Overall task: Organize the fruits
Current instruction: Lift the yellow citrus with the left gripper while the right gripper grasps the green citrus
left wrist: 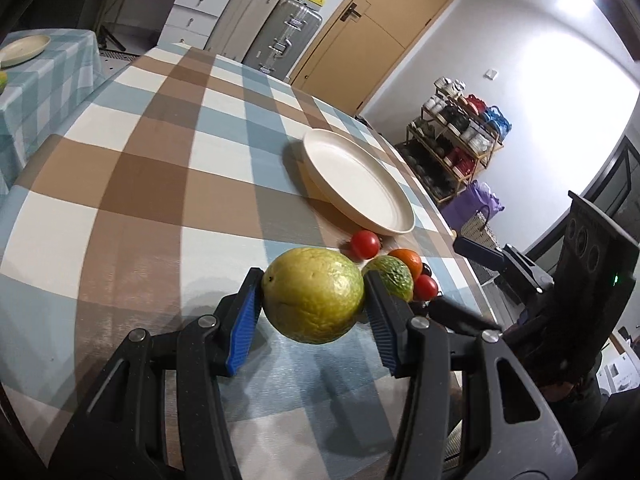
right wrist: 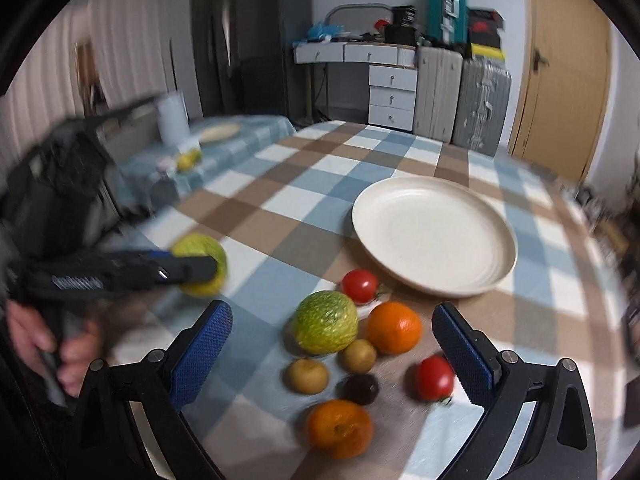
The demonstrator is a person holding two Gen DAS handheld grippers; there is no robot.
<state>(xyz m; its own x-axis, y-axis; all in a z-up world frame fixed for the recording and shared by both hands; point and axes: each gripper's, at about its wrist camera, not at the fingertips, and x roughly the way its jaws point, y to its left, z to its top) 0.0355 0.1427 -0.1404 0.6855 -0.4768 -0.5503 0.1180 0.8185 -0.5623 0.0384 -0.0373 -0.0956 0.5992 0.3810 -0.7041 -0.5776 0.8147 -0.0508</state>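
Left wrist view shows the left gripper (left wrist: pixel 314 300) clamped on a yellow-green citrus fruit (left wrist: pixel 314 295), its blue pads (left wrist: pixel 242 320) pressed to either side and the fruit lifted clear of the checked tablecloth (left wrist: pixel 160 168). Beyond it a cream plate (left wrist: pixel 394 222) sits on the cloth, and between plate and gripper lie a red tomato (left wrist: pixel 365 243), a bumpy green fruit (left wrist: pixel 394 278), an orange (left wrist: pixel 409 261) and another tomato (left wrist: pixel 425 287). In the right wrist view the right gripper (right wrist: pixel 332 336) hangs above the fruit cluster with its jaws spread wide and nothing between them. Below it lie the bumpy green fruit (right wrist: pixel 326 322), the orange (right wrist: pixel 394 327), a second orange (right wrist: pixel 340 428), two brownish round fruits (right wrist: pixel 308 376) (right wrist: pixel 358 356), a dark fruit (right wrist: pixel 362 389) and two tomatoes (right wrist: pixel 360 286) (right wrist: pixel 434 378). The plate (right wrist: pixel 472 280) lies just beyond them. At left, blurred, the left gripper (right wrist: pixel 208 268) carries the held citrus (right wrist: pixel 200 246) above the cloth, well apart from the plate.
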